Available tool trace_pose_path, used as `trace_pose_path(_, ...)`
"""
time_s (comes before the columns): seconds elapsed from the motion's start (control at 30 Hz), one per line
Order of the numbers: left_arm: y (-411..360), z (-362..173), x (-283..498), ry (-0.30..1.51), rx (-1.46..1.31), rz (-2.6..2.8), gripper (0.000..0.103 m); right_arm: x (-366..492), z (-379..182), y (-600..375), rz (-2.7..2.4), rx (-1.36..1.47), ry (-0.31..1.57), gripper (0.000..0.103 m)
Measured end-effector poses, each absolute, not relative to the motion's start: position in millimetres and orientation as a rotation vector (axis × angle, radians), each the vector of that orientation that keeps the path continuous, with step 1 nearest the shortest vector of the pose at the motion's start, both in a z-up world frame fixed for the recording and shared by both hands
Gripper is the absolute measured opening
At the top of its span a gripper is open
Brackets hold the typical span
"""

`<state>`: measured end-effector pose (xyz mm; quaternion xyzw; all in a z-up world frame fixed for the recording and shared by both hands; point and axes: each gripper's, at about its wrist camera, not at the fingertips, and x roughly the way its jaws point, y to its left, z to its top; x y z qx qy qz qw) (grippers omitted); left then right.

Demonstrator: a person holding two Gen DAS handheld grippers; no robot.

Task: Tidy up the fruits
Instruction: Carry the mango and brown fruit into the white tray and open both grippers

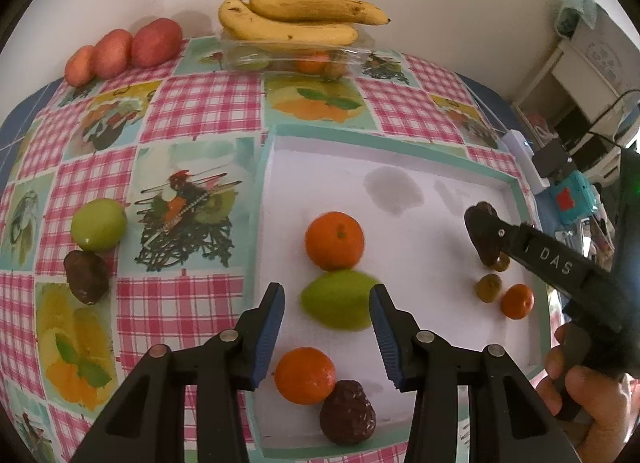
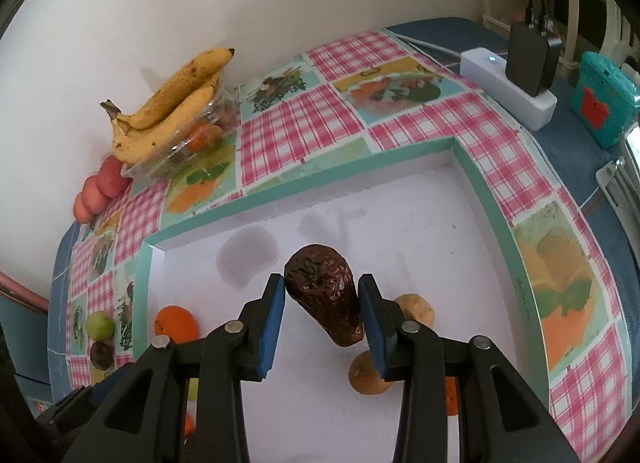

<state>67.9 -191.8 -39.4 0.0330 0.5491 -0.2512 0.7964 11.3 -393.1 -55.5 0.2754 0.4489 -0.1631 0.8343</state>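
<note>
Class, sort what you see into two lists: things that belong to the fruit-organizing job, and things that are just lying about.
Belongs to the job:
white tray
dark wrinkled fruit in the right gripper
green fruit by the left gripper
oranges
bananas

Just lying about:
white power strip
teal box

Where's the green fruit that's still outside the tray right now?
In the left wrist view, the green fruit sits on the checked tablecloth left of the white tray, touching a dark wrinkled fruit just in front of it.
</note>
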Motion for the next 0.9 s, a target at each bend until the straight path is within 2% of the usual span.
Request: trace_pose_path(0.9,-183.8,-44.2,73.8,1.203,0.05,-0.516,0.048,16.0,-71.2,-390.1,-0.361,0.585,1.027,0.039)
